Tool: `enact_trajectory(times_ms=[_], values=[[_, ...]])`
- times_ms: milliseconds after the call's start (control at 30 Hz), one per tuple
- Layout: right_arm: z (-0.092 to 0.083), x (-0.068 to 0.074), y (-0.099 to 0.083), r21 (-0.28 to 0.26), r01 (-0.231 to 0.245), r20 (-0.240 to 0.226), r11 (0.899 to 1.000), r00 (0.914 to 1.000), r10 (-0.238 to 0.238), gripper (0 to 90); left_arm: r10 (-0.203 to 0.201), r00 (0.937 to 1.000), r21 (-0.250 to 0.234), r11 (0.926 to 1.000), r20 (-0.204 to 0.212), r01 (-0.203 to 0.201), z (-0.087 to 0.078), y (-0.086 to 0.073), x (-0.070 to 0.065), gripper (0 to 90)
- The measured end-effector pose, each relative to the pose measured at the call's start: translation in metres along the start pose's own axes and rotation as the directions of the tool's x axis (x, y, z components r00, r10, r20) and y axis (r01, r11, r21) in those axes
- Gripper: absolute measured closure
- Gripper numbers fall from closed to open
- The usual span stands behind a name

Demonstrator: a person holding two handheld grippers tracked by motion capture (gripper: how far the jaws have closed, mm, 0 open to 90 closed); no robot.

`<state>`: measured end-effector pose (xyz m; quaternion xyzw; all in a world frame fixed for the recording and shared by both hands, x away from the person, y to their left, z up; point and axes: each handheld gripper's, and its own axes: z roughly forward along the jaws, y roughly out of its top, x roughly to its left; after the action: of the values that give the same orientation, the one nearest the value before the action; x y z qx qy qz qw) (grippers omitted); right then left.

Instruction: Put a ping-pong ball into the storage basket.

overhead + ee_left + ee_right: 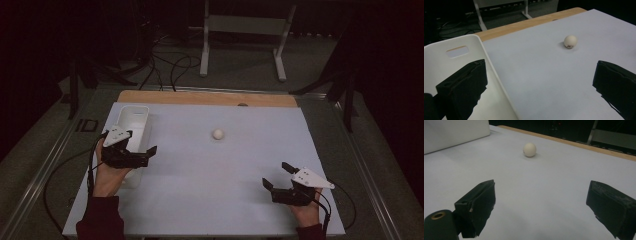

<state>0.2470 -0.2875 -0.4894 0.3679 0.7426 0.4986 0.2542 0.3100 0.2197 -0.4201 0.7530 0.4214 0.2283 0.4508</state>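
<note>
A small white ball [218,134] lies alone on the white table sheet [210,190], a little beyond the middle. My left gripper [141,143] is open at the left side, one jaw over the near end of a white bin [134,120]. In the left gripper view the ball [570,41] sits ahead and to the right, well beyond the gripper [540,68], and the bin [461,51] shows a handle slot. My right gripper [277,175] is open near the front right corner. In the right gripper view the ball [529,149] is far ahead of the open gripper [541,188].
A strip of bare wood [200,97] runs along the table's far edge. Behind the table stands a white frame [245,25], with cables [170,65] on the dark floor. The bin's wall [454,132] shows at the far left in the right gripper view.
</note>
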Motion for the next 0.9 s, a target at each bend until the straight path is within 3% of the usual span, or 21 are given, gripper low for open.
enact_trajectory(times_ms=[900], values=[[-0.001,0.0,0.0,0.0,0.002,0.003,1.0,1.0,-0.002,8.5,0.035,0.9987,0.007,0.9993,0.036,-0.035,0.016,0.005,-0.015,0.0]])
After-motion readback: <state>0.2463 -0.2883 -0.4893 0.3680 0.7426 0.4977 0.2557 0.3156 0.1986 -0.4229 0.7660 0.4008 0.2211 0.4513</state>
